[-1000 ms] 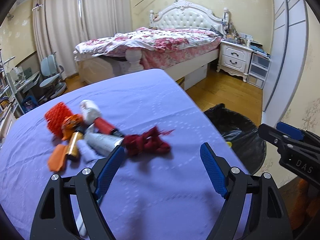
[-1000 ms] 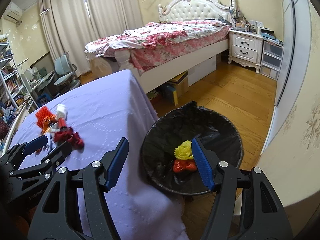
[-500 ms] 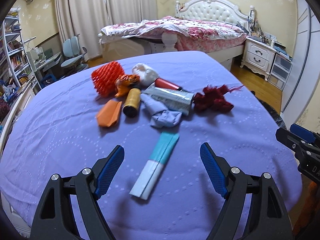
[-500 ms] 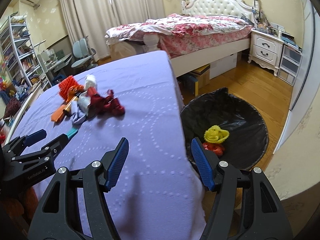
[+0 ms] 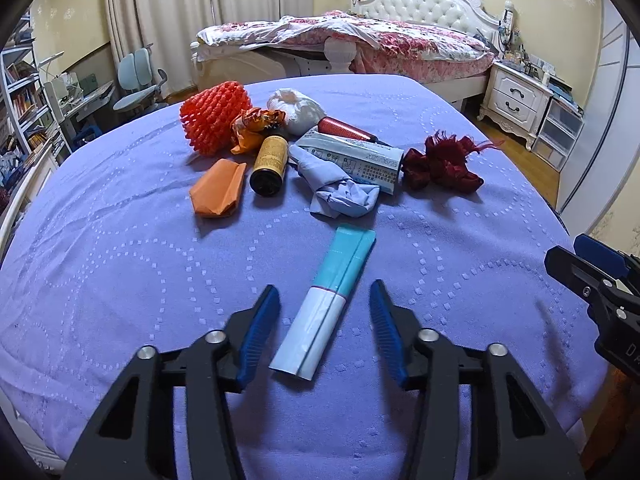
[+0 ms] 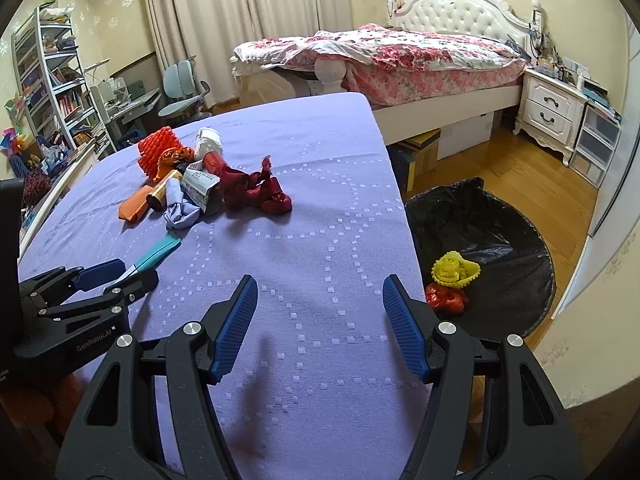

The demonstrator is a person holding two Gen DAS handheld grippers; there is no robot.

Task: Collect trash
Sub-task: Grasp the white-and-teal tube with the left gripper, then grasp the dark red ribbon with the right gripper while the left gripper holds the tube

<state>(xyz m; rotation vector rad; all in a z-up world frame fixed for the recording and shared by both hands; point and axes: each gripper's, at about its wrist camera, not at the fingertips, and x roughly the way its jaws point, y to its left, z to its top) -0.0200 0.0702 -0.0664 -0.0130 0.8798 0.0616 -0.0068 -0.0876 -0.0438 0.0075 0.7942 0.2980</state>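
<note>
A lavender quilted tablecloth [image 5: 120, 264] covers the table. Beside the table on the floor stands a round bin lined with a black plastic bag [image 6: 500, 216], holding a yellow foam fruit net [image 6: 454, 269] and a crumpled red wrapper [image 6: 446, 298]. The black left gripper [image 5: 322, 320], marked "GenRoboAI" on its side, is closing its blue-padded jaws around a flat teal-and-white packet [image 5: 330, 300], pads not yet touching. The right gripper [image 6: 320, 320] hangs open over bare cloth. Farther back lies a silver pouch [image 5: 360, 160] date-stamped "2025", the rest unreadable.
</note>
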